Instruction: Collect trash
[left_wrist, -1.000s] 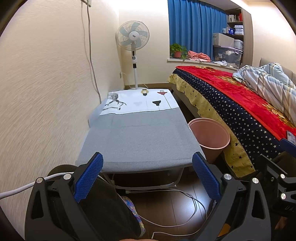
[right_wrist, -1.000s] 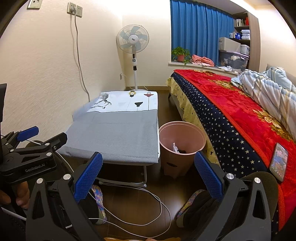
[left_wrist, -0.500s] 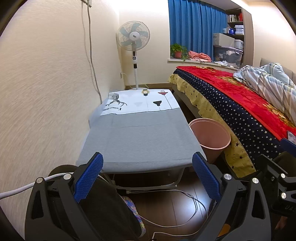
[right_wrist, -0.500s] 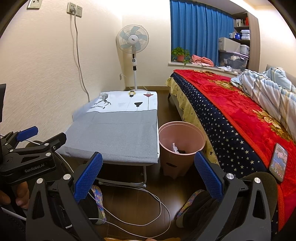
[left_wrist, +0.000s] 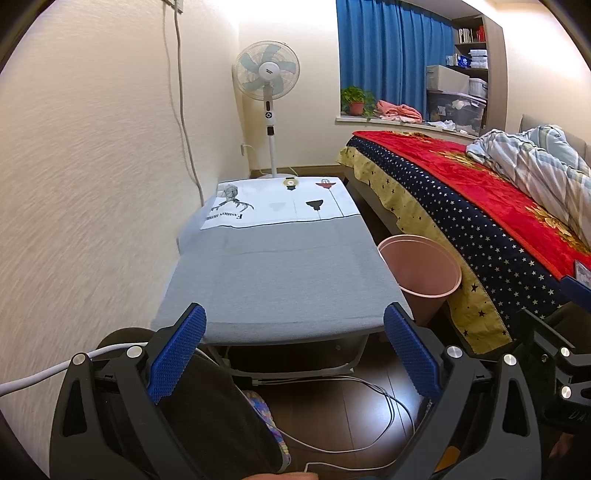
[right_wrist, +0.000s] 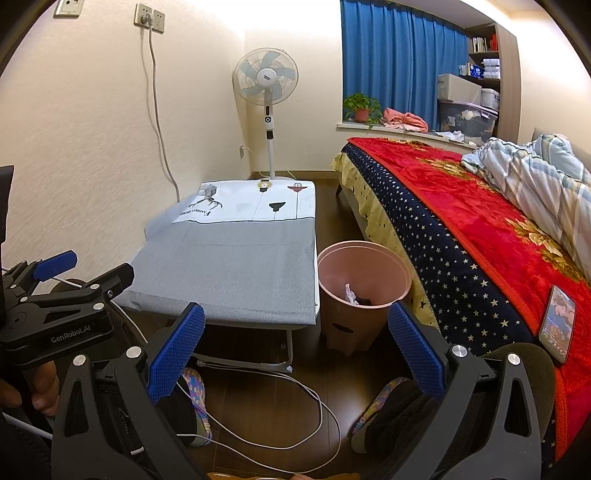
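— What are you seeing, going left to right?

— One wall outlet (right_wrist: 149, 17) with one cord (right_wrist: 159, 122) hanging down from it. One low table (right_wrist: 236, 262) standing along that wall, wearing a grey and white cover. One fan (right_wrist: 265, 79) standing past its far end. Then one pink bin (right_wrist: 364, 286), sitting on the floor between the table and the one bed (right_wrist: 461, 229). One potted plant (right_wrist: 360, 107) is sitting on the sill under the blue curtain (right_wrist: 399, 62).

— And the trash?

— It is lying inside the bin: one white crumpled scrap (right_wrist: 349, 292) showing, with something dark beside it that I cannot make out. From the left wrist view only the bin's inner wall is showing. The tabletop is carrying nothing but its cover.

— Anything on the bed?

— One phone (right_wrist: 557, 323) lying near the edge, screen lit, and one striped quilt (right_wrist: 535, 173) bunched up further along.

— How are the claws being held?

— Both are hovering low, near the floor, pointing down the room toward the fan. The left gripper (left_wrist: 291, 354) is facing the near edge of the table, its two blue pads (left_wrist: 177, 354) standing wide apart with nothing between them. The right gripper (right_wrist: 295, 354) is sitting to its right, looking more at the bin, its own two pads (right_wrist: 415, 354) equally spread and holding nothing. A hand (right_wrist: 37, 391) is wrapping the left one's handle at the left edge of the right wrist view.

— And underfoot?

— White cables (right_wrist: 295, 406) are looping over the dark wood floor, and two feet in patterned slippers (right_wrist: 197, 391) are resting below the claws.
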